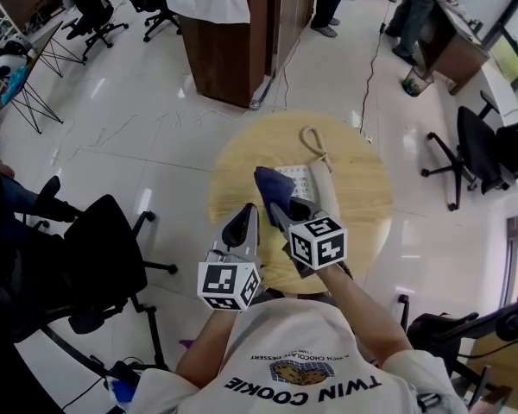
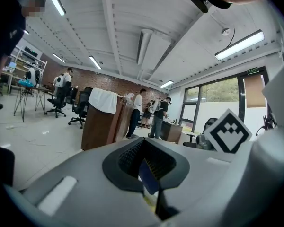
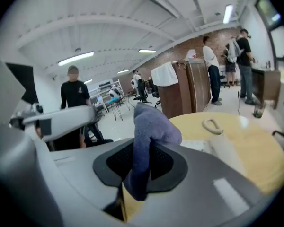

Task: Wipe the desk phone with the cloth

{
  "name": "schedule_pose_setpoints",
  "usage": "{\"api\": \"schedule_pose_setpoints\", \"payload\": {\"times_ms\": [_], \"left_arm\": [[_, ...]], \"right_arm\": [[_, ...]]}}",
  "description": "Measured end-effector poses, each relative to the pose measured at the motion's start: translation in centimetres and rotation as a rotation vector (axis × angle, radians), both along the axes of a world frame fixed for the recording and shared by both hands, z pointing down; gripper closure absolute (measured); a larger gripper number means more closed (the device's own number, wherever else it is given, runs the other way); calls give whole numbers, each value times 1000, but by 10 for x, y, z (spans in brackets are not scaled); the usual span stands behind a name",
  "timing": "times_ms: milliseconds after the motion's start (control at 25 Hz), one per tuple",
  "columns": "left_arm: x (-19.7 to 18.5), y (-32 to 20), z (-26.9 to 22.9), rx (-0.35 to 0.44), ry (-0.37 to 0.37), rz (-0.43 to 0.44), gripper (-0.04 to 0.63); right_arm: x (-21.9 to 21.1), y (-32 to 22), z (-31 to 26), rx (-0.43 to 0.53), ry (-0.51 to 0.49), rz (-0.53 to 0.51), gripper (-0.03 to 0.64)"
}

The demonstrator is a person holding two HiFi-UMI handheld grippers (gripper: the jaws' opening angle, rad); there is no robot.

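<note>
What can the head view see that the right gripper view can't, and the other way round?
Only the head view: the person's white T-shirt and the marker cube on the right gripper. Only the right gripper view: the ceiling lights. Both: the blue cloth pinched in that gripper's tongs, the desk phone and the round wooden table.

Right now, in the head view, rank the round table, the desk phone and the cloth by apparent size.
1. round table.
2. desk phone, though partly hidden.
3. cloth, close to the phone's visible part, so that order is unsure.
</note>
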State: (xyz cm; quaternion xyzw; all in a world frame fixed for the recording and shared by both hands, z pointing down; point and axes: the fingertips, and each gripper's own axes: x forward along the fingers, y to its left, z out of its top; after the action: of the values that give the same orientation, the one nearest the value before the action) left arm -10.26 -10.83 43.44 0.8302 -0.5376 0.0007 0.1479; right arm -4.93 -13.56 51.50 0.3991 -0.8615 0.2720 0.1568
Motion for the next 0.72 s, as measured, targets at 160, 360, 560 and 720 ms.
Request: {"api": "schedule_pose_setpoints", "payload": {"times_ms": [160, 360, 560, 720], "left_arm": [[-33, -2, 2, 4, -33, -77, 604], [-49, -8, 1, 10, -58, -97, 604], [-47, -16, 3, 3, -65, -69, 604], [-47, -21, 5, -2, -78, -54, 604]], "right_arm": [[-26, -27, 25, -163, -184, 184, 552], [-39, -43, 69, -329, -286, 393, 552], [-38, -61, 92, -355, -256, 489, 552], [-31, -71, 106, -388, -258, 560, 552]]}}
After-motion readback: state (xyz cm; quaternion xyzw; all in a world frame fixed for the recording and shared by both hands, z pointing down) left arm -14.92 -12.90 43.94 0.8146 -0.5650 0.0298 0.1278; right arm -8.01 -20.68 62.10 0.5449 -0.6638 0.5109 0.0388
